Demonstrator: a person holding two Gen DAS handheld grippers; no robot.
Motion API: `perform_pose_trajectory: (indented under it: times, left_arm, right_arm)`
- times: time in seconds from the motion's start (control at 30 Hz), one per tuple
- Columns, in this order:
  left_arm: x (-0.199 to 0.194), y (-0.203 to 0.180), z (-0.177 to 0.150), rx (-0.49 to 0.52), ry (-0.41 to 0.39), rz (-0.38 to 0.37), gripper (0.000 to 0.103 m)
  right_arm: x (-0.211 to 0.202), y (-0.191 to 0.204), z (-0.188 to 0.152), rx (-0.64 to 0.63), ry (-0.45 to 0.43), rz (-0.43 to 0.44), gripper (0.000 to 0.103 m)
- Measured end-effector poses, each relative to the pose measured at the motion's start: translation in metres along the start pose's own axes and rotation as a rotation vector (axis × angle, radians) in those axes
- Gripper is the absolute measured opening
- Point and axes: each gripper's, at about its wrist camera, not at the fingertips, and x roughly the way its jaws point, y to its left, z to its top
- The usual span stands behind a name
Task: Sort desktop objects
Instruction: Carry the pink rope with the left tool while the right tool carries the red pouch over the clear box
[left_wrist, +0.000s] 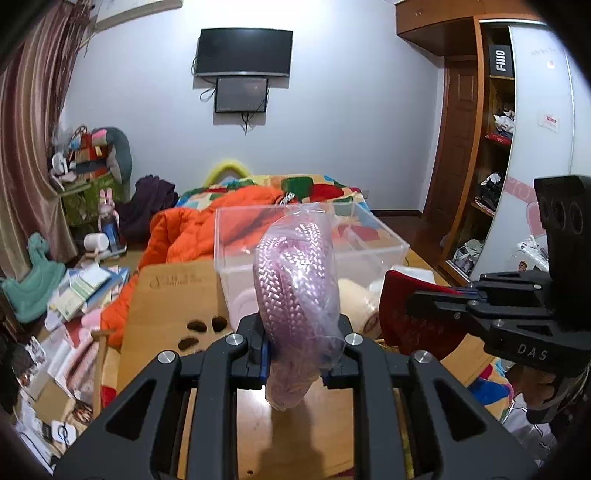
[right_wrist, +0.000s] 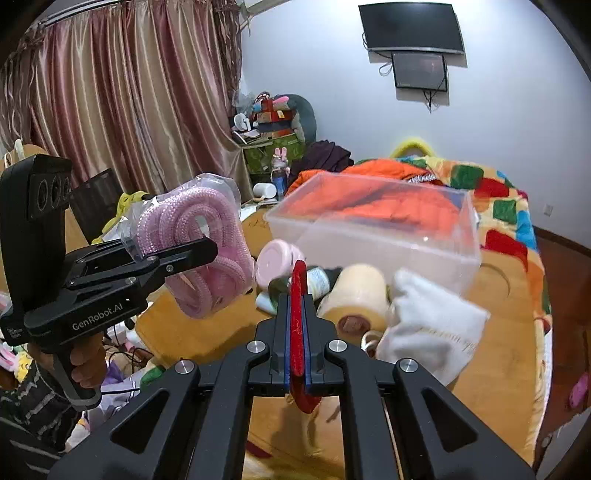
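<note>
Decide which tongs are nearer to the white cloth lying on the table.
Right. The right tongs, shut on a red flat item, sit just left of the white cloth. The left tongs, holding the bagged pink rope, are farther left.

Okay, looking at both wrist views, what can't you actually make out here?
- Red item, right wrist view: seen edge-on in the right tool, so its shape is unclear.
- Items behind the cream roll: blurred, partly covered.
- Clear box contents, left wrist view: blocked by the bagged pink rope.

I'm gripping a flat red pouch (right_wrist: 297, 317) in my right gripper (right_wrist: 297, 295), just before the clear box (right_wrist: 373, 236); my left gripper (right_wrist: 199, 245) is clamping bagged pink rope (right_wrist: 195, 236) beside it.
</note>
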Motion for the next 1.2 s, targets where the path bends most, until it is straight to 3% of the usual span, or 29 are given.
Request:
perform_pose_trajectory:
  times: [0.27,0.53,1.03,1.2]
  left_arm:
    - [0.004,-0.003,0.03,0.043,-0.035,0.01,0.019]
    - [0.024,0.002,0.057,0.047,-0.021,-0.007,0.019]
    - [0.072,0.014,0.099,0.054,-0.003,-0.009,0.019]
    - [0.096,0.023,0.103,0.033,0.033,-0.028,0.019]
  right_arm:
    - [-0.016,-0.007,0.033,-0.028,-0.044,-0.025,0.004]
    - [-0.018,-0.028,0.072,-0.024,-0.065,-0.043,0.004]
    - [0.019,-0.076,0.13,0.009,-0.079,-0.053,0.004]
    - [0.046,-0.089,0.135,0.011,-0.042,-0.059,0.004]
